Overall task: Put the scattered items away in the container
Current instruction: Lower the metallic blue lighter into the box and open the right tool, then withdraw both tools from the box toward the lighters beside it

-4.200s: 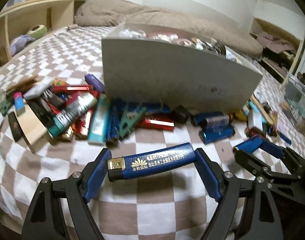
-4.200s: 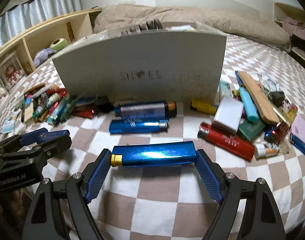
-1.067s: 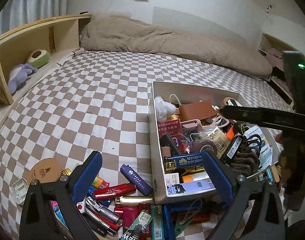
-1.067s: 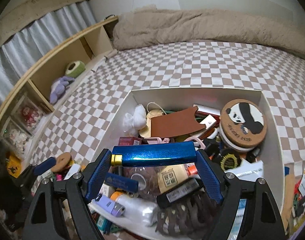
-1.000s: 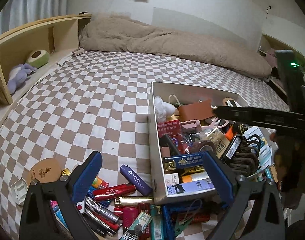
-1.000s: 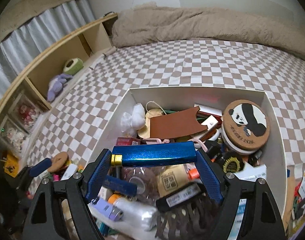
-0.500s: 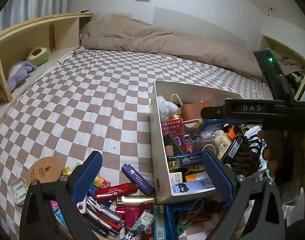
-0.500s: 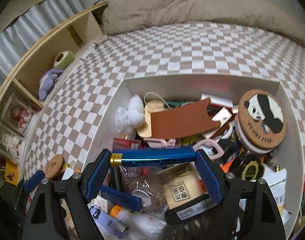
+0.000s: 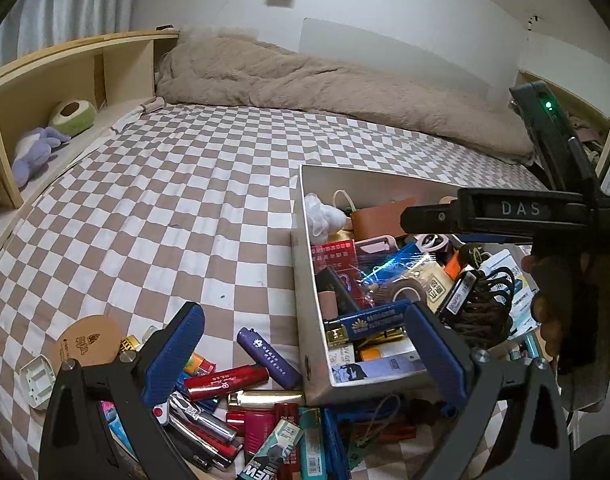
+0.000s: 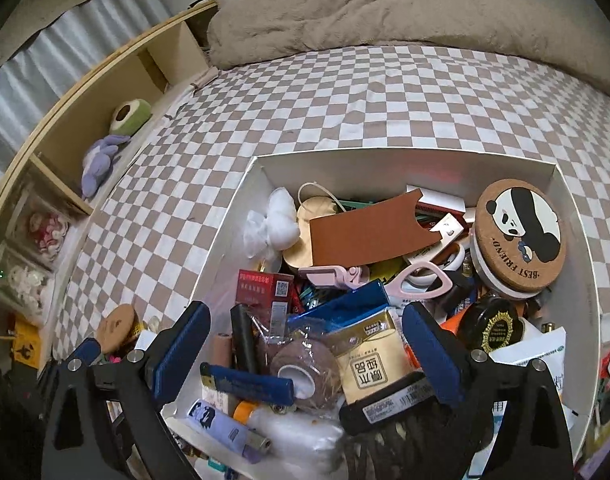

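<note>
Half a second on, the metallic blue lighter [image 10: 347, 302] has left the right gripper [image 10: 305, 350], whose jaws now stand apart and empty above the white shoebox [image 10: 457, 164]; it lies tilted among the clutter inside, between and just beyond the two blue pads, its lower end under a clear packet

From left in the left wrist view: a round cork coaster [image 9: 89, 340] rests on the checked bedspread [image 9: 177, 216] beside a heap of lighters, a purple lighter [image 9: 269, 357] and a red lighter [image 9: 226, 376] among them, all outside the box's near wall. The left gripper [image 9: 301, 350] hangs over this heap and the box corner with its jaws wide apart, holding nothing. A dark blue lighter with a gold crest [image 9: 367, 320] lies in the box, its end just beside the right-hand pad [image 9: 433, 354], though whether they touch cannot be told

Farther right in the right wrist view, a panda cork coaster [image 10: 519, 234] leans in the box's far corner
</note>
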Tool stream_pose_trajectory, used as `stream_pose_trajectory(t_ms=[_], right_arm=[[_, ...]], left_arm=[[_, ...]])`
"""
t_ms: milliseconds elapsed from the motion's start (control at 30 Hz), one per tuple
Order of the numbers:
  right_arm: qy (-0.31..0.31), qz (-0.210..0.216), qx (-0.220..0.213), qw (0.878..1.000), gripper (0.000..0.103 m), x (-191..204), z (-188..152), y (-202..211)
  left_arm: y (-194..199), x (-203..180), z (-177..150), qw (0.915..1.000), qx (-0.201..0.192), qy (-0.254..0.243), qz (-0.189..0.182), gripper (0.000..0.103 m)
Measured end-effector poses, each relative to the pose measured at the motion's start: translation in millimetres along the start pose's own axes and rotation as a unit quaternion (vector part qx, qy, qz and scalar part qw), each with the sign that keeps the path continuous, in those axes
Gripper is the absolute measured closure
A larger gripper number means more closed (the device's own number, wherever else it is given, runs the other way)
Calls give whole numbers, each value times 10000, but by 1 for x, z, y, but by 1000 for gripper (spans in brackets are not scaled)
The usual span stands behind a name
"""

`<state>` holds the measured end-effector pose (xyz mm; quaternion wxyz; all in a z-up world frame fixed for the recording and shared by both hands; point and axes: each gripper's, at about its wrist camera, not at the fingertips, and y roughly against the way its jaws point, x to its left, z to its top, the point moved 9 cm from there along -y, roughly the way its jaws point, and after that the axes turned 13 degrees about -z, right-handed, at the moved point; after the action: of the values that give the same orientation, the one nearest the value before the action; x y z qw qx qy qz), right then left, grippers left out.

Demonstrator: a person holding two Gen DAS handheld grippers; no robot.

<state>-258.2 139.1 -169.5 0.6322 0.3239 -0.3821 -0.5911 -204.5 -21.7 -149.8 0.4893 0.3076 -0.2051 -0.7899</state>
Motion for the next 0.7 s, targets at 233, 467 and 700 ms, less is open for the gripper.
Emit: stream_pose_trajectory(t_ms=[233,467,700], right_arm=[[15,32,-105,9999,7,-3,-4,13],[-22,17,-367,9993,6,-10,-7,29],[55,-291,-821,9962,0,-31,-22,50]], left_arm=[[0,-6,-1,10000,16,-69,-34,2],[1,-13,-3,9999,27,-140,-81,2],[4,-21,-2,9997,-9,-208,-115,2]])
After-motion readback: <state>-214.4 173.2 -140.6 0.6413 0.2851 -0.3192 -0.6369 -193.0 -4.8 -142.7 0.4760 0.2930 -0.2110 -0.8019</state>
